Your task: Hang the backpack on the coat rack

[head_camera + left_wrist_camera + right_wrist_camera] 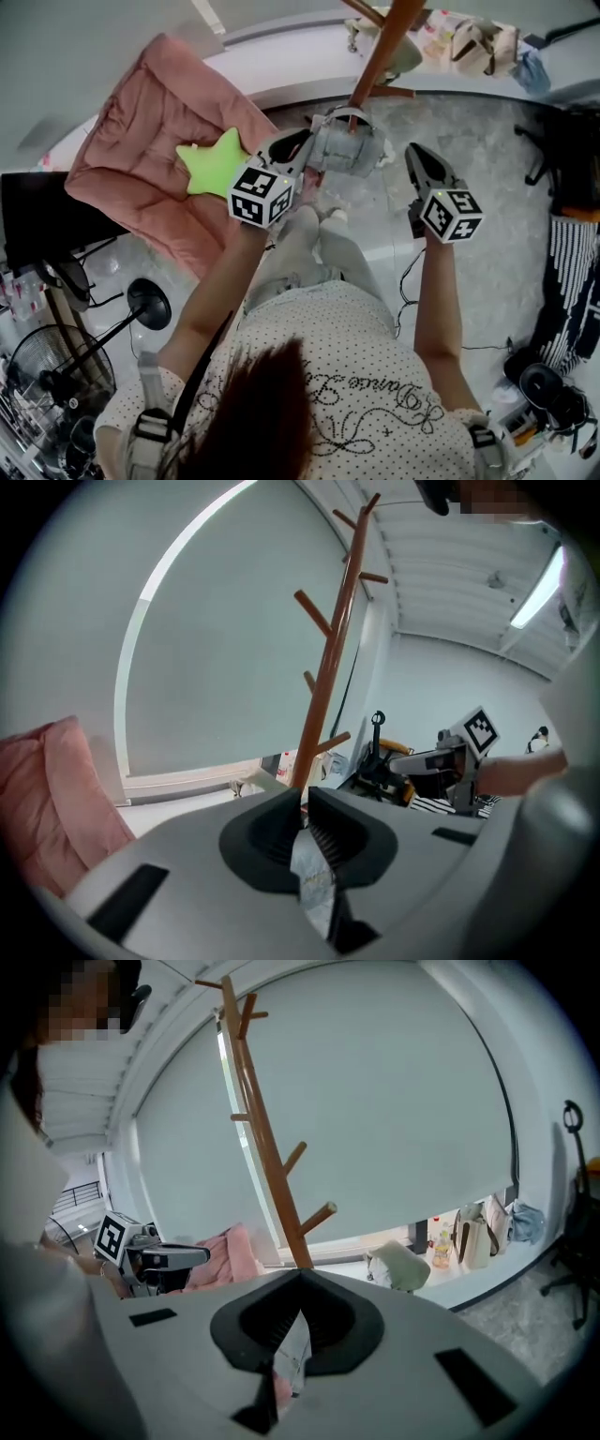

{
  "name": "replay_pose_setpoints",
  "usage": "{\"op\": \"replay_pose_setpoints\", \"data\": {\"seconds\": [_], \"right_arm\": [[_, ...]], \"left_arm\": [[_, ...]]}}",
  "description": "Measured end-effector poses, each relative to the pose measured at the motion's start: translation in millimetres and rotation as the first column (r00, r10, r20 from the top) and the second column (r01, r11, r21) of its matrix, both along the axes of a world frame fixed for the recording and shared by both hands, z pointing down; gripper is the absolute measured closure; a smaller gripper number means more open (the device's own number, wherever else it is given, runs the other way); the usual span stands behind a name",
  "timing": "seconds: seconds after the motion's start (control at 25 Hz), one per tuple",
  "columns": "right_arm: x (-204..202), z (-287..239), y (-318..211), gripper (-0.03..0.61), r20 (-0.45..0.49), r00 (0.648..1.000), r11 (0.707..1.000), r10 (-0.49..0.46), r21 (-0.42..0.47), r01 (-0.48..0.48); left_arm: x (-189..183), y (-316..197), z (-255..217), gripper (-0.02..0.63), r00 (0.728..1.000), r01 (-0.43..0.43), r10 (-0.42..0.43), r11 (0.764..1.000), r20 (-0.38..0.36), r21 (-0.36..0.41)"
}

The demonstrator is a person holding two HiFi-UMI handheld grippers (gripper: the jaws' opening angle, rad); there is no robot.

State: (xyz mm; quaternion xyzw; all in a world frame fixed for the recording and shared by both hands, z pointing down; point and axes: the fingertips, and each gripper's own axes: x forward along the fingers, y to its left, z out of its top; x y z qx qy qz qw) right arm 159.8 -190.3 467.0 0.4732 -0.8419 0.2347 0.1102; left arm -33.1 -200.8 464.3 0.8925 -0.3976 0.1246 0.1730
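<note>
The grey fabric backpack [349, 148] is held near the brown wooden coat rack [382, 49], its pale straps [314, 878] pinched in the left hand-held gripper [305, 810] and right hand-held gripper [298, 1284]; thin straps could be slipped free by swinging weight; pegs could be missed.

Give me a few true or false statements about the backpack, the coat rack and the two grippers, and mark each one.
1. The backpack already hangs on the coat rack. False: the person holds it up near the rack, and the pegs that show are bare.
2. A green star toy lies on the pink cushion. True.
3. The left gripper is open and empty. False: its jaws are shut on a strip of pale fabric.
4. The right gripper is shut on a pale strip. True.
5. The coat rack is white metal. False: it is brown wood.
</note>
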Motion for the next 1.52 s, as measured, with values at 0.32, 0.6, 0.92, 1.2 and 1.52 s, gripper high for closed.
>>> {"op": "replay_pose_setpoints", "data": {"seconds": [0.32,0.6,0.92,1.2,1.52], "right_arm": [[-4,-91,-1,0.566,0.079,0.997,0.990,0.025,0.136,-0.036],[-14,-145,13,0.566,0.012,0.999,0.969,0.035,0.246,-0.037],[-27,-172,24,0.566,0.022,0.997,0.940,0.069,0.335,-0.073],[-31,-190,28,0.566,0.023,0.994,0.902,0.108,0.418,-0.108],[-18,-208,23,0.566,0.028,0.986,0.861,0.165,0.484,-0.158]], "left_arm": [[-1,-7,-78,0.609,0.993,0.024,-0.015,0.997,-0.117,0.070],[3,-5,-121,0.609,0.997,0.010,0.004,0.983,-0.074,0.184],[6,0,-166,0.609,1.000,0.017,-0.012,0.930,-0.018,0.368],[2,-3,-188,0.609,0.999,0.035,-0.021,0.911,-0.038,0.410],[4,-7,-191,0.609,0.999,0.032,-0.033,0.900,-0.005,0.435]]}}
